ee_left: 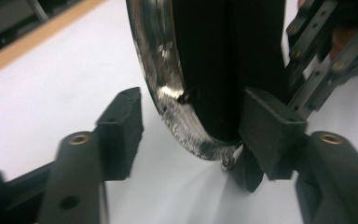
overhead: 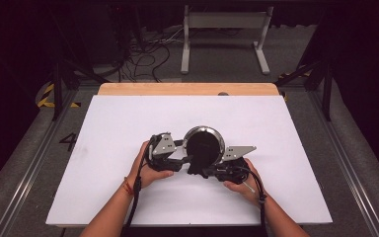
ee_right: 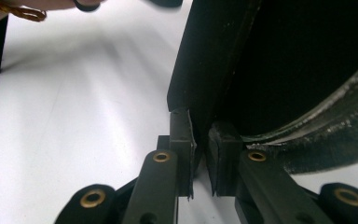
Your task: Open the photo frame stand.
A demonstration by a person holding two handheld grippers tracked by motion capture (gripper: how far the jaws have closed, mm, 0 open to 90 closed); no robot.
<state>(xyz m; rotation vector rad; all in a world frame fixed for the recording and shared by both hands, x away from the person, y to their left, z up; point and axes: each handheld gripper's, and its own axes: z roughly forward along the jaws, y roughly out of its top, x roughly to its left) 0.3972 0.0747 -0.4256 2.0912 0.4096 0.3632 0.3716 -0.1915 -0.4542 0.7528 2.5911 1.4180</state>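
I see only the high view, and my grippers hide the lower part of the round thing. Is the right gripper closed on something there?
Observer: Yes. In the right gripper view, the right gripper is shut on the thin edge of the black cover.
Operator: And the left one, does it hold something too?
Observer: No. The left gripper is open, with one jaw on each side of the round thing. The jaw beside the silver rim stands clear of it.
Operator: Does the rim look clean?
Observer: Up close, it looks scratched and worn near its lower edge.
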